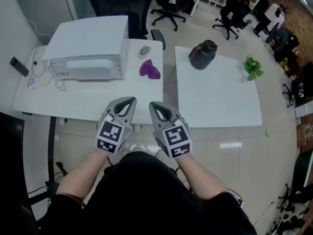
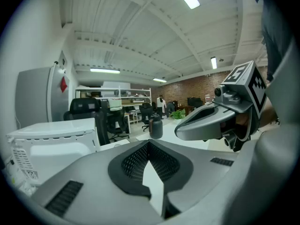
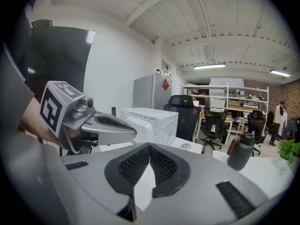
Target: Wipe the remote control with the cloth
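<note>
In the head view a purple cloth (image 1: 149, 70) lies crumpled on the left white table (image 1: 83, 99), just right of a white microwave (image 1: 90, 48). A small grey oval remote (image 1: 145, 51) rests beyond the cloth near the table's far right corner; it also shows in the right gripper view as a remote (image 3: 186, 146). My left gripper (image 1: 130, 101) and right gripper (image 1: 152, 105) hover side by side over the table's near edge, well short of the cloth. Both are shut with nothing between the jaws. Each gripper view shows its own gripper (image 2: 149, 144) (image 3: 150, 146) pressed together.
A second white table (image 1: 220, 102) at right carries a dark jug (image 1: 203, 54) and a small green plant (image 1: 253, 67). A black bar-shaped object (image 1: 19, 66) and white cables (image 1: 41, 75) lie left of the microwave. Office chairs (image 1: 168, 4) stand behind the tables.
</note>
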`<state>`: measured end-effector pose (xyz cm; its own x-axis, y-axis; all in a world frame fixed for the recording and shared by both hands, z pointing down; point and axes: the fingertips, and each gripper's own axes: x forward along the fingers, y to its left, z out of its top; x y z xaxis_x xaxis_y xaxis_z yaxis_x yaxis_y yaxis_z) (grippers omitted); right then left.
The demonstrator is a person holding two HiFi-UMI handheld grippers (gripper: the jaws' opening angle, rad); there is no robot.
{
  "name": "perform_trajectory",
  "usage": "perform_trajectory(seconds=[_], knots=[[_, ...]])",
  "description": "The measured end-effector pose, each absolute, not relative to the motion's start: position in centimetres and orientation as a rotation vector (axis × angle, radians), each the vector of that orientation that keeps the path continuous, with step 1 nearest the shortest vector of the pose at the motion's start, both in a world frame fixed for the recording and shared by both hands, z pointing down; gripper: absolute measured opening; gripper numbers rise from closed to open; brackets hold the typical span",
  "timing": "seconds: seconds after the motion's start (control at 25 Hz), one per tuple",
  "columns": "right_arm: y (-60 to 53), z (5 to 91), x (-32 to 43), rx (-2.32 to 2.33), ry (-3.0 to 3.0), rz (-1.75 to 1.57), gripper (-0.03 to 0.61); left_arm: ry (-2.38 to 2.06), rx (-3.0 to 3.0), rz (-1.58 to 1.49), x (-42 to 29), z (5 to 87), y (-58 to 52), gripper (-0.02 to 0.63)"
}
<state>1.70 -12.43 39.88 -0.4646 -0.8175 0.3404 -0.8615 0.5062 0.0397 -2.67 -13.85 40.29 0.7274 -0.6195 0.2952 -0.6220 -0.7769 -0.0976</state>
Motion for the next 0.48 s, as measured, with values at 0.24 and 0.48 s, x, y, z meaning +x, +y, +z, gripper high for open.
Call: perform_trajectory(seconds=[0.24, 0.48], knots=[[-13.3, 40.5, 0.1, 1.461, -2.406, 0.206, 0.017, -0.993, 2.934, 0.520, -4.0, 40.0, -15.6, 0.002], [-15.1, 41.1, 1.1, 1.500, -2.350, 0.228, 0.017, -0.972, 2.883, 0.536, -3.5, 40.5, -19.5, 0.002]])
